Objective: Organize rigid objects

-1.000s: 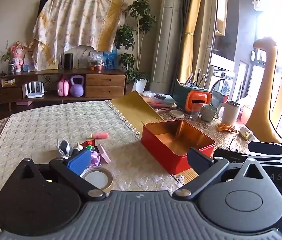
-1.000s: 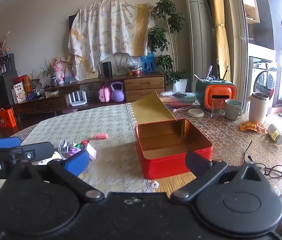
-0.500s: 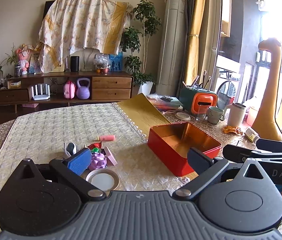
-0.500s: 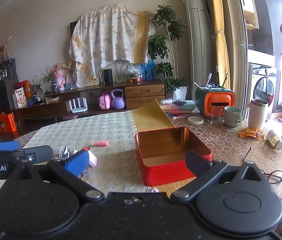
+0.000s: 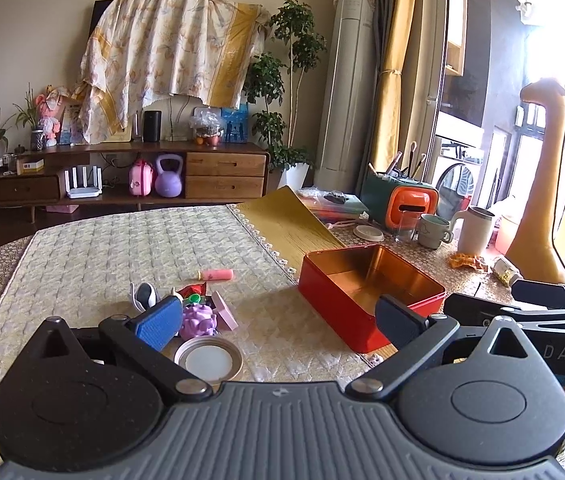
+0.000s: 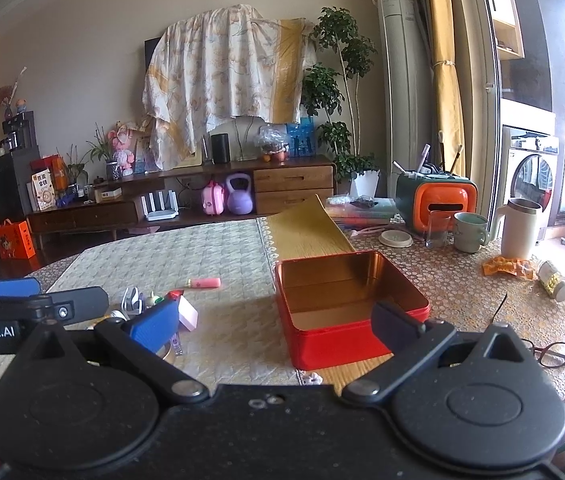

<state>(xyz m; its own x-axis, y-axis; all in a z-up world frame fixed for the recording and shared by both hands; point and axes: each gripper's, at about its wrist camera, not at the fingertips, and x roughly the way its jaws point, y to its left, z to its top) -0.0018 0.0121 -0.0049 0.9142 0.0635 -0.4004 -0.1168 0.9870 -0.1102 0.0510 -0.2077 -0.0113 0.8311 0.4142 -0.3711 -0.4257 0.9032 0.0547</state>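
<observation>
Setting: a lived-in home living room. Evidence was a low wooden sideboard (image 6: 186, 208) along the wall, a cloth-draped television (image 6: 226, 68), a potted tree (image 6: 342, 92), a standing air conditioner (image 6: 400, 80), yellow curtains (image 6: 448, 80), a washing machine (image 6: 532, 168), and a cloth-covered dining table (image 6: 210, 256) with mugs.

Both tools (image 5: 278, 318) (image 6: 274, 322) wide apart, empty

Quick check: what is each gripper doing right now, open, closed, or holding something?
Left gripper: open, holding nothing.
Right gripper: open, holding nothing.
</observation>
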